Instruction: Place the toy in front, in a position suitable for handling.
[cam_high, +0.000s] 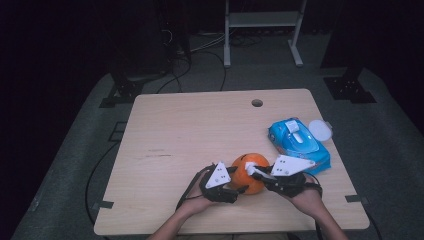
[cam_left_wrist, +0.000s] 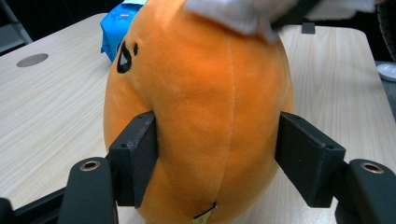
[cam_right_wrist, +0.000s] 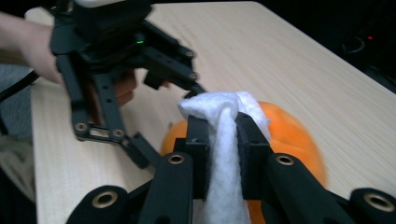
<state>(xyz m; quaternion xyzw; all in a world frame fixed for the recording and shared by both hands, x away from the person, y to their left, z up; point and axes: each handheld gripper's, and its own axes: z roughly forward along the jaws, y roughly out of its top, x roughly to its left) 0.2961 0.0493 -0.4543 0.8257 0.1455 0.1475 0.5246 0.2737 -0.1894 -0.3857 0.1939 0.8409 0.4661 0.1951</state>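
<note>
Presently, an orange plush toy (cam_high: 248, 174) sits near the front edge of the wooden counter (cam_high: 190, 130), between the person's two hands. The left gripper (cam_high: 239, 189) reaches in from the toy's left side; in the left gripper view its jaws stand wide on either flank of the plush body (cam_left_wrist: 201, 116), pads touching or nearly touching the fabric, so it reads as a loose clasp on the toy. A small black mark shows on the upper part of the toy in that view.

The right gripper (cam_high: 251, 170) comes in from the right, over the top of the toy. In the right gripper view its jaws are narrow and pinch a white wipe (cam_right_wrist: 224, 140), which bunches above the pads and hangs down between them. The wipe rests against the top of the orange toy (cam_right_wrist: 289, 135).

Farther right on the counter lies a blue wipes pack (cam_high: 297, 142), flap uppermost, near the right edge. A round white lid (cam_high: 320, 130) sits just beside the pack's far corner. A round cable hole (cam_high: 257, 103) is in the counter's far side.
</note>
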